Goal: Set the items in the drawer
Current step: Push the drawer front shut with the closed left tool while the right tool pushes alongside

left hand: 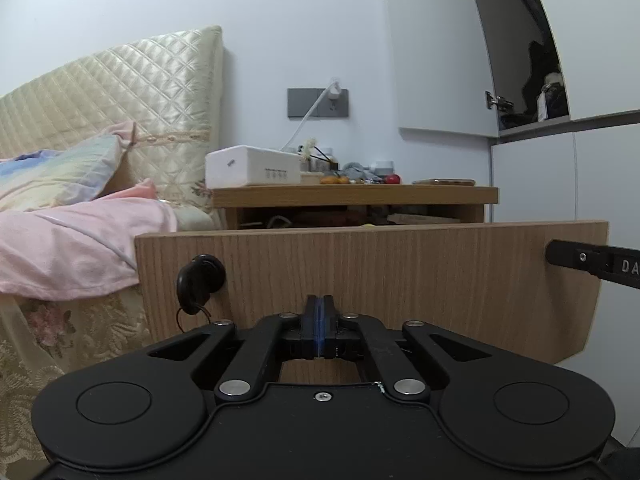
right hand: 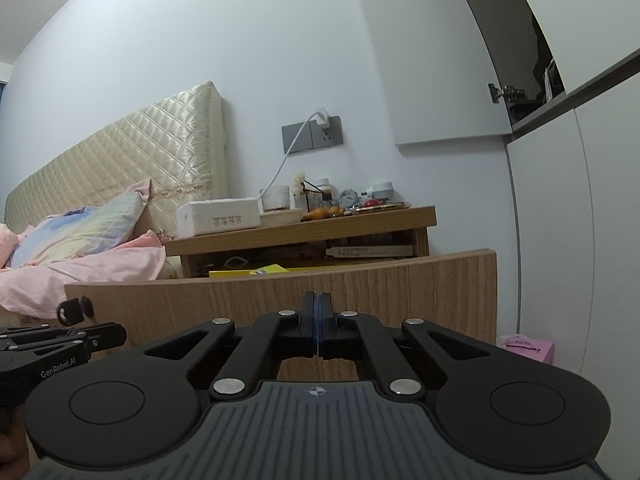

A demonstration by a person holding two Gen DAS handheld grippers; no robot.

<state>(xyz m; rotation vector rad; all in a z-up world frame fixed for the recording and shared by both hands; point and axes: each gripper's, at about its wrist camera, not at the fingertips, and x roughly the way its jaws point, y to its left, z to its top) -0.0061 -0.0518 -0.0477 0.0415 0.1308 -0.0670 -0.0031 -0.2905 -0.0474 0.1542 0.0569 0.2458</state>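
Observation:
The wooden nightstand's drawer is pulled out; its front panel [left hand: 400,280] fills the middle of the left wrist view and also shows in the right wrist view [right hand: 360,292]. A black key [left hand: 200,282] hangs in the lock at the panel's left. My left gripper [left hand: 319,304] is shut with nothing in it, close to the panel. My right gripper [right hand: 317,300] is also shut and empty, just before the panel's top edge. A yellow item [right hand: 256,271] lies inside the drawer. On the nightstand top [left hand: 352,194] sit a white box [left hand: 252,166], a red ball [left hand: 393,179] and small clutter.
A bed with a quilted headboard [left hand: 120,92], a pillow and a pink blanket [left hand: 80,240] lies left of the nightstand. White wardrobe doors [right hand: 580,240] stand at the right, one ajar above. A pink box [right hand: 528,346] lies on the floor. A charger cable [right hand: 288,156] hangs from the wall socket.

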